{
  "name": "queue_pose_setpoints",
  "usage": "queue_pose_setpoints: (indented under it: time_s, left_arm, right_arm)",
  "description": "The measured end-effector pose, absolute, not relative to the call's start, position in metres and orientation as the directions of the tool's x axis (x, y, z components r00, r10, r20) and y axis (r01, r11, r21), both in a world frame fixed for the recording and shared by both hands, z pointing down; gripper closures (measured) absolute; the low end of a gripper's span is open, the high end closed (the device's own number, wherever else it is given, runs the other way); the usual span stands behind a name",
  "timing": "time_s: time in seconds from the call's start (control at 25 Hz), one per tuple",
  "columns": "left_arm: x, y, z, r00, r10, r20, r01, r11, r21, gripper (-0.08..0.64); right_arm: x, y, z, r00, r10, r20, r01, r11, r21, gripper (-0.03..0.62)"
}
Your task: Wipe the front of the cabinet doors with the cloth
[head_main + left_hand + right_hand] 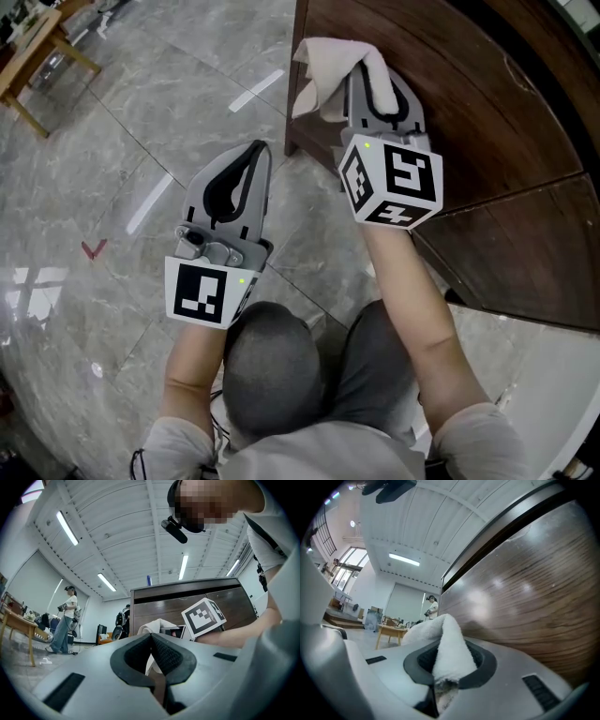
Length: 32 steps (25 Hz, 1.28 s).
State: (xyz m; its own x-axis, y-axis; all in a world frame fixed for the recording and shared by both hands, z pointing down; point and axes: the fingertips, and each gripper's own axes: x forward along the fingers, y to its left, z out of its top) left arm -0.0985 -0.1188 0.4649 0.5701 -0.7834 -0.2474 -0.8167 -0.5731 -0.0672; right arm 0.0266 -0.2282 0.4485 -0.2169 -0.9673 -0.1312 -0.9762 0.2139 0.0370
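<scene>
Cloth [328, 70] pinched in right claw [367, 84], just beside cabinet door [487, 112], at its left edge. Left claw [255, 155] closed, empty. Likely wiping; next, sweep right, keeping contact.

The left gripper [255, 150] and right gripper [367, 73] share one build: pale grey moulded shells that taper forward, with black ribbed rubber lining the jaws. Each carries a white cube printed with black square markers, the left cube [202, 292] and the right cube [394, 178], and each cube shows a small green light. Metal screws and fittings [208, 246] sit on the left shell behind the jaws. The person wears short light grey sleeves [478, 436] and dark grey trousers [272, 366]. A thin black cable [141, 463] hangs by the left sleeve. A black camera [176, 529] sits on the head.
</scene>
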Motion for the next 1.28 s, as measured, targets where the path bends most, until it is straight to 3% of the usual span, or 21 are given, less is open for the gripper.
queue_pose_setpoints:
  time_s: [0.72, 1.28]
  left_arm:
    - [-0.046, -0.109, 0.455, 0.616, -0.75, -0.239, -0.785, -0.61, -0.11, 0.543]
    - [0.002, -0.106, 0.454, 0.669, -0.711, -0.217, -0.742, -0.655, -0.14, 0.543]
  right_arm:
    - [0.098, -0.163, 0.462, -0.226, -0.967, -0.113, -0.974, 0.228, -0.001, 0.522]
    - [0.171, -0.103, 0.461, -0.137, -0.981, -0.14, -0.987, 0.147, -0.064, 0.522]
